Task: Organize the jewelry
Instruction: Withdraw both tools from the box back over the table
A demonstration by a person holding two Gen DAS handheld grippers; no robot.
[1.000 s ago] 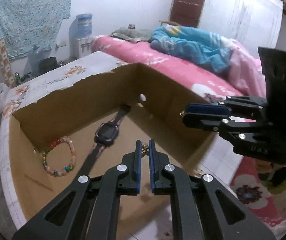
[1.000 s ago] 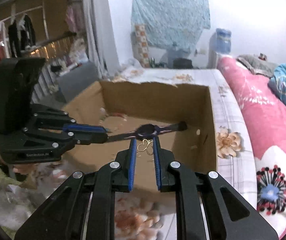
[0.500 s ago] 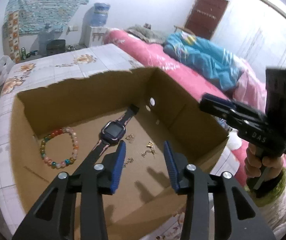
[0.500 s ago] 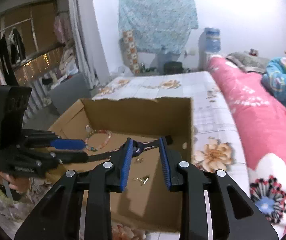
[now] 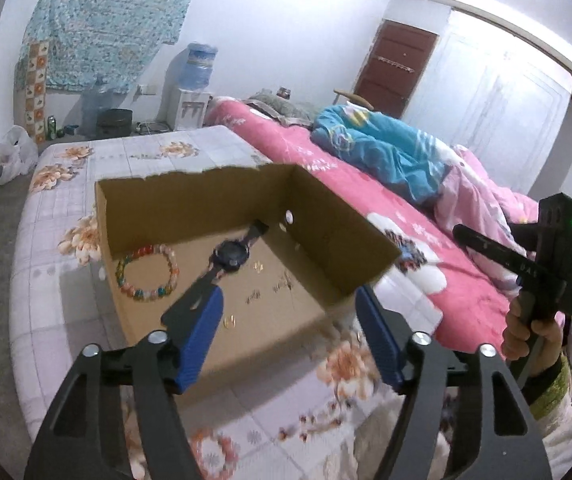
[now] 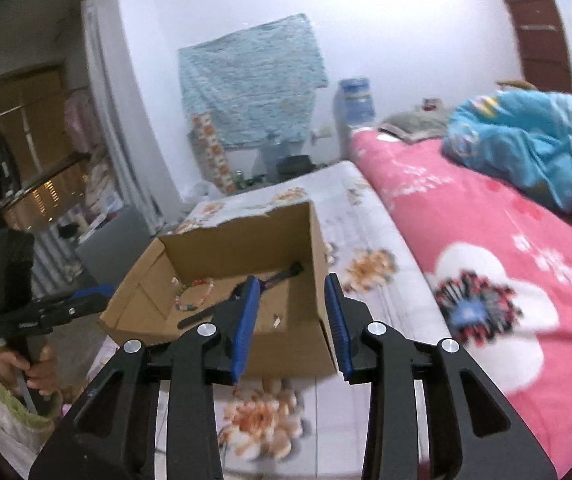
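An open cardboard box (image 5: 326,216) with a torn back rim sits on the floral mat (image 5: 146,152). On its floor lie a bead bracelet (image 5: 148,272) of mixed pastel colours at the left, a dark watch (image 5: 230,258) lying diagonally toward the back right corner, and several small gold pieces (image 5: 253,296), perhaps earrings, right of the watch. The left gripper (image 5: 288,332) hangs before the box, jaws opening, nothing between them. The right gripper (image 6: 292,320), also opening and empty, hangs near the box's front right corner.
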